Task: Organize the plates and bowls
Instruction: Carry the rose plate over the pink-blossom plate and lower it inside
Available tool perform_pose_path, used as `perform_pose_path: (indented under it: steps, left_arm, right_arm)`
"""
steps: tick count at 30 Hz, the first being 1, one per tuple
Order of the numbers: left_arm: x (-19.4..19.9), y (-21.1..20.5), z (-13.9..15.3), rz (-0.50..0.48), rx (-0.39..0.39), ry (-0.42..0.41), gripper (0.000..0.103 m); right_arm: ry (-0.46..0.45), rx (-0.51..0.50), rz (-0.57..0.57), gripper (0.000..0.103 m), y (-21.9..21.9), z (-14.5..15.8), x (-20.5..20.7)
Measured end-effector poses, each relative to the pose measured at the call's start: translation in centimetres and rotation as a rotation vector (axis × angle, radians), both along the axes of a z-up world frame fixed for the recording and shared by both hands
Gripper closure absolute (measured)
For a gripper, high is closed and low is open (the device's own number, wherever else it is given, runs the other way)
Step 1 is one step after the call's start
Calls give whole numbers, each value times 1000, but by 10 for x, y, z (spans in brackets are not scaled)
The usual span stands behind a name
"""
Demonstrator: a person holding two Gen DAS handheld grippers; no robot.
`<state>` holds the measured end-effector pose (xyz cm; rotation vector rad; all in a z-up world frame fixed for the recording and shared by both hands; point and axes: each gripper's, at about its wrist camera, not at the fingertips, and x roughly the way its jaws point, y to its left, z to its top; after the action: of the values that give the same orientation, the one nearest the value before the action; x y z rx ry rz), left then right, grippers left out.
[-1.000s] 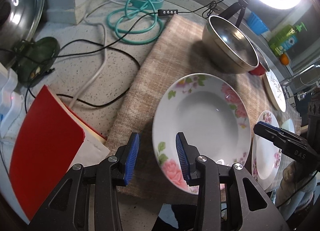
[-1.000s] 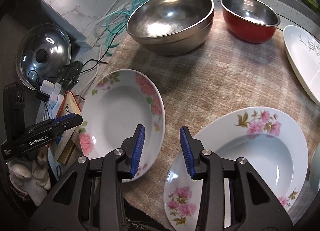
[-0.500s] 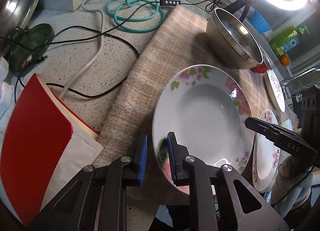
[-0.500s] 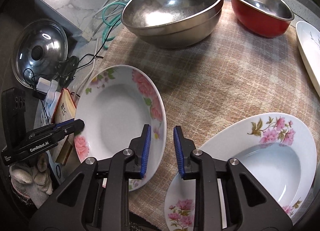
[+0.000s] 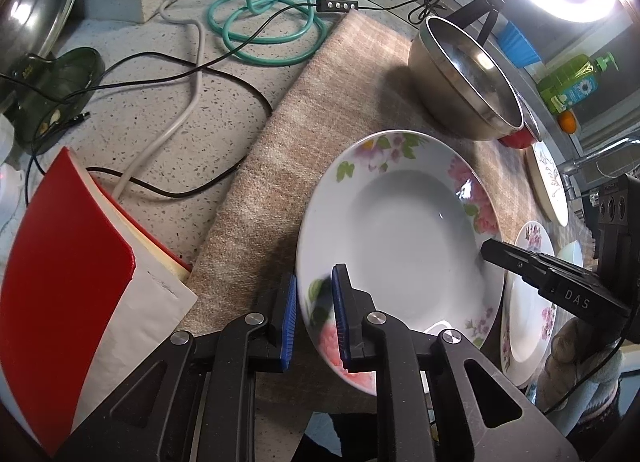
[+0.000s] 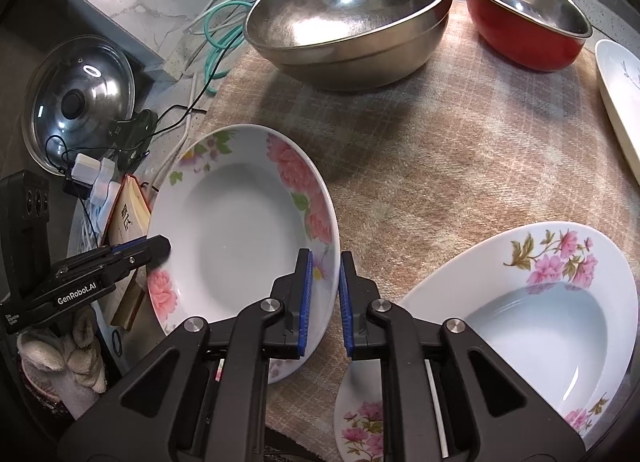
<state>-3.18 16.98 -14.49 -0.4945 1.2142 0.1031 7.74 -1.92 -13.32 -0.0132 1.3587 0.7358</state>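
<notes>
- Speckled tabletop (image 5: pixel 120 134) carries a plaid cloth (image 6: pixel 440 166) where the dishes sit; cables and a red book (image 5: pixel 68 262) crowd its left edge.
- Flowered plate (image 5: pixel 396 230) lies near the cloth's front edge, just beside a second plate (image 6: pixel 520 318).
- Left hand-held gripper (image 5: pixel 314 302) has its pads nearly closed astride the plate's near rim, apparently pinching it.
- Right hand-held gripper (image 6: pixel 323 290) straddles the opposite rim, jaws narrow (contact cannot be told).
- Two grips on opposite rims would likely keep a wide, shallow plate level for lifting onto its match.
- Steel bowl (image 6: pixel 348 10) and red bowl (image 6: pixel 528 22) wait at the far edge.
</notes>
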Motion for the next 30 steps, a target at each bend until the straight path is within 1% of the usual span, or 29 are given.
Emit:
perform_pose_path:
  steps: [6, 11, 16, 23, 30]
  left_arm:
    - [1, -2, 6, -3, 11, -6, 88]
    - [2, -4, 17, -10, 24, -30, 88]
    - [6, -12, 28, -32, 34, -52, 88]
    - [18, -38, 37, -86, 22, -75, 88]
    - [31, -79, 38, -173, 5, -84, 88]
  right_arm:
    - [13, 10, -21, 90, -5, 2, 0]
    - [-3, 27, -31, 90, -12, 14, -1]
    - [-7, 45, -56, 90, -28, 24, 0]
    - [-10, 51, -113, 90, -65, 33, 1]
    - [-1, 32, -187, 90, -116, 34, -1]
